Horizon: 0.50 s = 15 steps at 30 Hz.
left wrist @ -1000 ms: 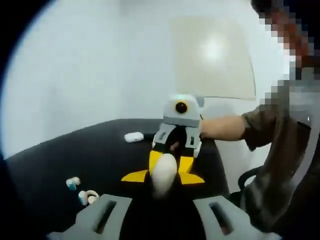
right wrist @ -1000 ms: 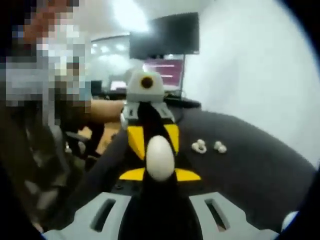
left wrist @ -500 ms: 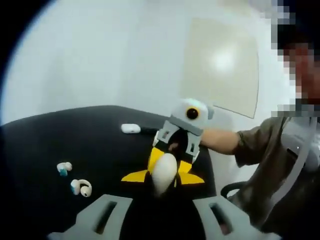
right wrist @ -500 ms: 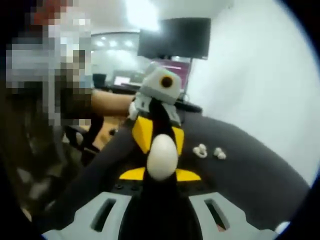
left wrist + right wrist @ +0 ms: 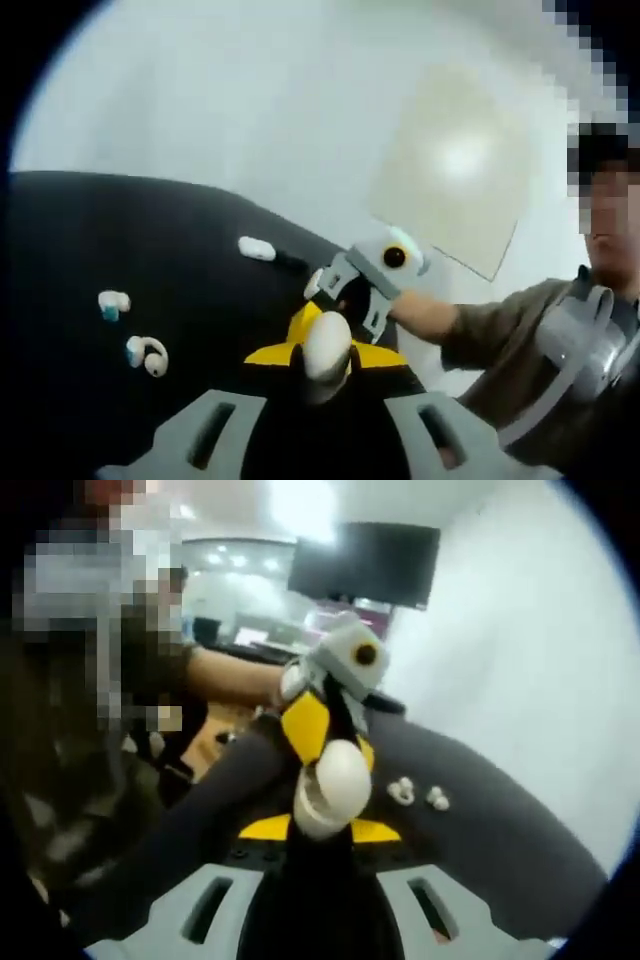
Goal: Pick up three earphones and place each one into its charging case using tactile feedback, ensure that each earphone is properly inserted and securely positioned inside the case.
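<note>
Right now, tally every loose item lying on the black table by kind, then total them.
Earphones: 2, one hooked and one with a teal tip.
Small white oval object, perhaps a case: 1.
Total: 3, all lying apart on the table.

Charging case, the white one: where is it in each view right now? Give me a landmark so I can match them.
Left gripper view: the white charging case sits low centre.
Right gripper view: it is low centre again, and tilted.
Shared landmark: two loose earphones on the black table. They lie left of the case in the left gripper view and right of it in the right gripper view.
</note>
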Each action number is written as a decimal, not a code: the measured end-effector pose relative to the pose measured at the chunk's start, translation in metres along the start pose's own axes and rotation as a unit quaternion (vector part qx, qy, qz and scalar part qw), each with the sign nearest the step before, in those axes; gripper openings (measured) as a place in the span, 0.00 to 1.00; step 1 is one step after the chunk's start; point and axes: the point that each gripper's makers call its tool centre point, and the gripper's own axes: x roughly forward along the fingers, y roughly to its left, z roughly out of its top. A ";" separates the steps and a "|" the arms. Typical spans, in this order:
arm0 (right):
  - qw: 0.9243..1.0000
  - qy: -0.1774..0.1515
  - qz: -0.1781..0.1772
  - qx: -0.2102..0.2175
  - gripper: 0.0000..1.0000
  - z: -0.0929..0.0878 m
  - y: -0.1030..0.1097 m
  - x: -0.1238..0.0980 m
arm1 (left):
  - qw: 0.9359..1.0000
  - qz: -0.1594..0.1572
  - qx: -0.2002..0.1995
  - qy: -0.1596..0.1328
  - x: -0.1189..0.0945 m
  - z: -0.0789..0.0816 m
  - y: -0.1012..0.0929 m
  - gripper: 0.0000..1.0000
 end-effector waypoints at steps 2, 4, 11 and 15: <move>1.000 -0.001 0.000 -0.005 0.20 0.000 0.000 0.000 | 1.000 0.002 0.002 -0.006 -0.001 0.003 0.000 0.19; 1.000 -0.003 0.002 -0.002 0.20 0.000 0.001 0.000 | 0.998 0.039 0.034 -0.036 -0.003 0.016 0.010 0.19; 1.000 -0.004 0.005 0.011 0.20 0.000 0.001 0.000 | 0.993 0.095 0.046 -0.061 -0.016 0.034 0.033 0.21; 1.000 -0.003 0.006 0.021 0.20 0.000 0.001 0.001 | 0.985 0.127 0.053 -0.107 -0.043 0.060 0.047 0.21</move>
